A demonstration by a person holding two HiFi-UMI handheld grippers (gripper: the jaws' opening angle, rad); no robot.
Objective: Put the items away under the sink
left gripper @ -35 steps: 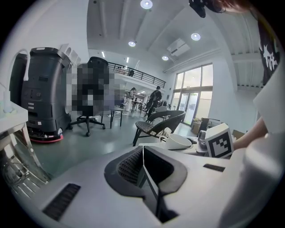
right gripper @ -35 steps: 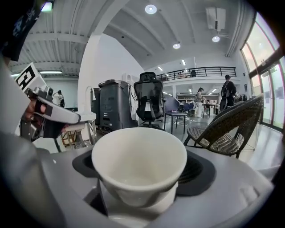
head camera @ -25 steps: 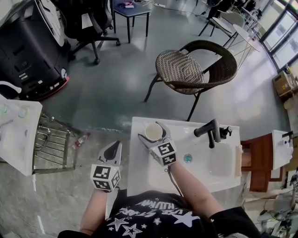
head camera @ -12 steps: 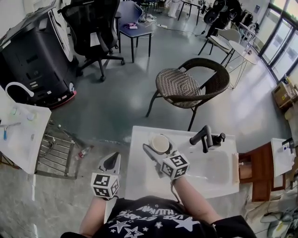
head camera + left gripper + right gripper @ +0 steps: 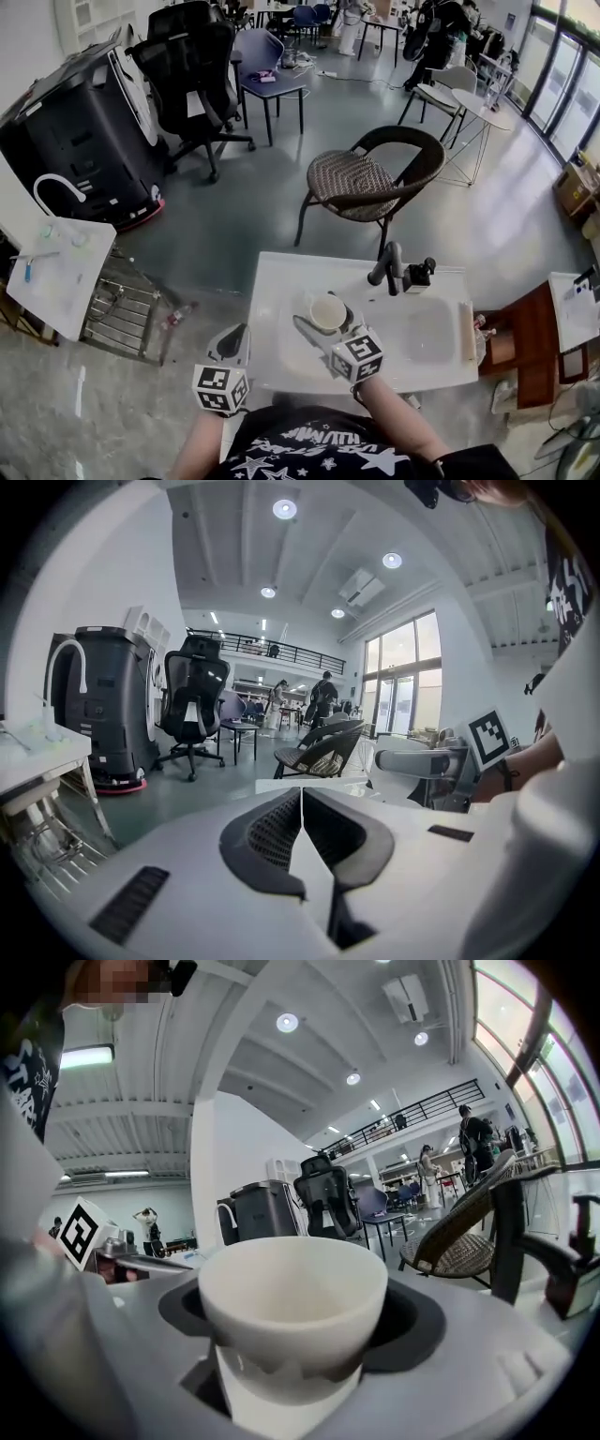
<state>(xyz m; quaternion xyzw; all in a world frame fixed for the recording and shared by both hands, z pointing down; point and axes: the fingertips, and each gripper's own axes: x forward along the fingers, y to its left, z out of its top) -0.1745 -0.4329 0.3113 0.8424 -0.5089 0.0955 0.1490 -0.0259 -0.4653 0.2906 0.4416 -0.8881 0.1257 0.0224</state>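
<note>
A white cup [image 5: 327, 311] stands upright between the jaws of my right gripper [image 5: 323, 317], which is shut on it over the left part of the white sink top [image 5: 281, 286]. In the right gripper view the cup [image 5: 292, 1312] fills the middle, its open mouth up. My left gripper [image 5: 232, 341] hangs off the sink's left edge, over the floor, with its jaws pressed together and nothing in them. The left gripper [image 5: 302, 803] view shows the two dark pads meeting. The space under the sink is hidden.
A black tap [image 5: 390, 265] stands at the back of the basin [image 5: 427, 339]. A wicker chair [image 5: 361, 183] sits just beyond the sink. A wire rack [image 5: 127, 309] and another white sink [image 5: 56, 272] are at the left. A wooden cabinet [image 5: 525, 342] is at the right.
The head view has tilted up and shows more of the room. My right gripper, with the cup, has drawn back toward me. The left gripper has hardly shifted.
</note>
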